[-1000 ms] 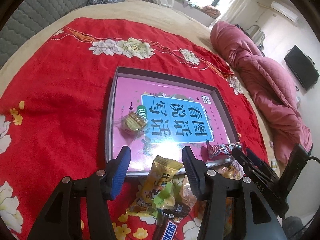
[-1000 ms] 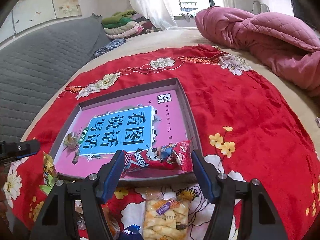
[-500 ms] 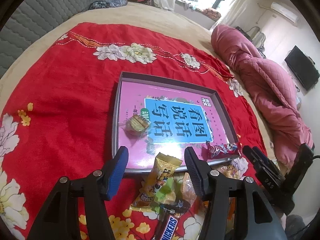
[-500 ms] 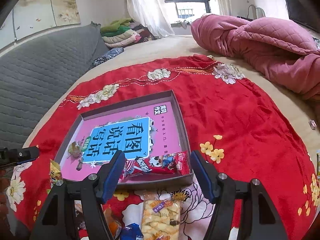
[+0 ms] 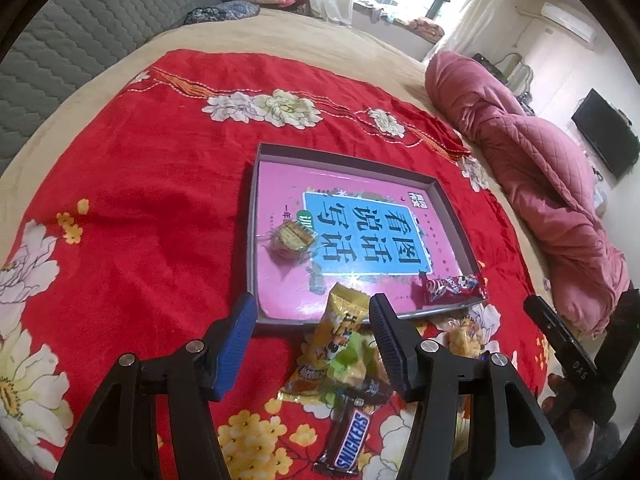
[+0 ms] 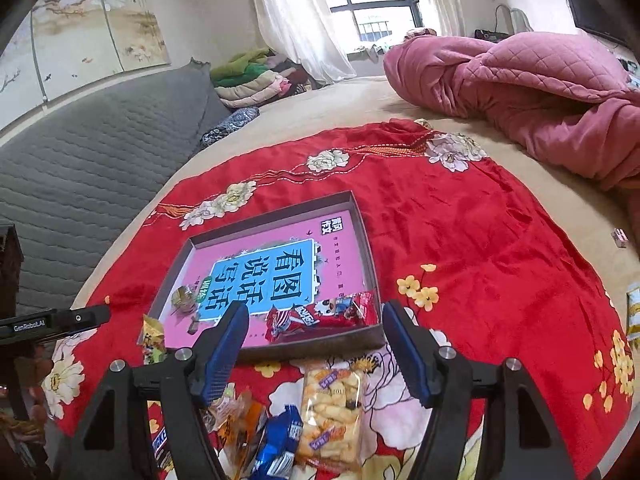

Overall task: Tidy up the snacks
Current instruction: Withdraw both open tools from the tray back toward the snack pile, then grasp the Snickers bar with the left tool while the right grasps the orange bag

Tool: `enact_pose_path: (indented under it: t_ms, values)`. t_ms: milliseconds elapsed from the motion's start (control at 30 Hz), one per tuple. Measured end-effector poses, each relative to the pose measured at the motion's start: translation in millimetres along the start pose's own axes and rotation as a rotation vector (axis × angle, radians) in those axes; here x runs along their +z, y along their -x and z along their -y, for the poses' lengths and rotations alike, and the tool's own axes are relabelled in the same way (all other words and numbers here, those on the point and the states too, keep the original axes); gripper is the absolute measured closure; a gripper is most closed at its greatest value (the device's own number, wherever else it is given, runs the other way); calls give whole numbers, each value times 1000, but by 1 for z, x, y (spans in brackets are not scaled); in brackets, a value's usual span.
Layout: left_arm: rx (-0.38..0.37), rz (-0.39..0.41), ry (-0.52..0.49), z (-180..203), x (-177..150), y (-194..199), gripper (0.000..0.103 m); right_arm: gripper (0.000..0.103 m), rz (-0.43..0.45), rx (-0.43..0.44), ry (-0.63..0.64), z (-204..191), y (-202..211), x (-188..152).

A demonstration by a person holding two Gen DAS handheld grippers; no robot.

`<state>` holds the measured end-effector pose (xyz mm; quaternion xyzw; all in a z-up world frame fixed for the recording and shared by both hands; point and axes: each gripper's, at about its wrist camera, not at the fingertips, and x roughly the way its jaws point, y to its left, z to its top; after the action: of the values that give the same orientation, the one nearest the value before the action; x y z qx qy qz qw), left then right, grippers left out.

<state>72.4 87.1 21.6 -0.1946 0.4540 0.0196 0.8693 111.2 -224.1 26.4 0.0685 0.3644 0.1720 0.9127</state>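
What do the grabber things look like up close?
Each is a black plastic frame with silver round bolts and two long fingers. The left gripper and right gripper have blue ribbed pads on the inside. One body reads "GenRobot.AI" in white. No sleeves or cables show.

- We see the box lid (image 5: 460, 224) lying on the blanket (image 5: 152, 200), itself spread over the bed (image 6: 360, 100).
- In the lid, the round sweet (image 5: 291, 237) sits at 9 o'clock, the long packet (image 5: 452, 286) at its 5 o'clock corner.
- At the lid's 6 o'clock, outside it, lies the snack heap: the pouch (image 5: 336, 336) touches the rim, the Snickers bar (image 5: 350, 436) nearer us.
- In the right wrist view, the cracker pack (image 6: 330, 412) lies just before the lid.
- The quilt (image 6: 520, 92) lies at 2 o'clock.
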Motion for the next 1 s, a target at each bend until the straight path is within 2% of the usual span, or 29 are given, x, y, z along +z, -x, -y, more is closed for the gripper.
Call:
enact_pose_path:
  t_ms: [167, 1000]
  values:
    - [11, 2, -14, 0, -6, 7, 42, 34, -14, 2, 6, -3, 4, -4]
    - [0, -113, -97, 19, -50, 6, 42, 34, -138, 107, 161, -49, 14, -41]
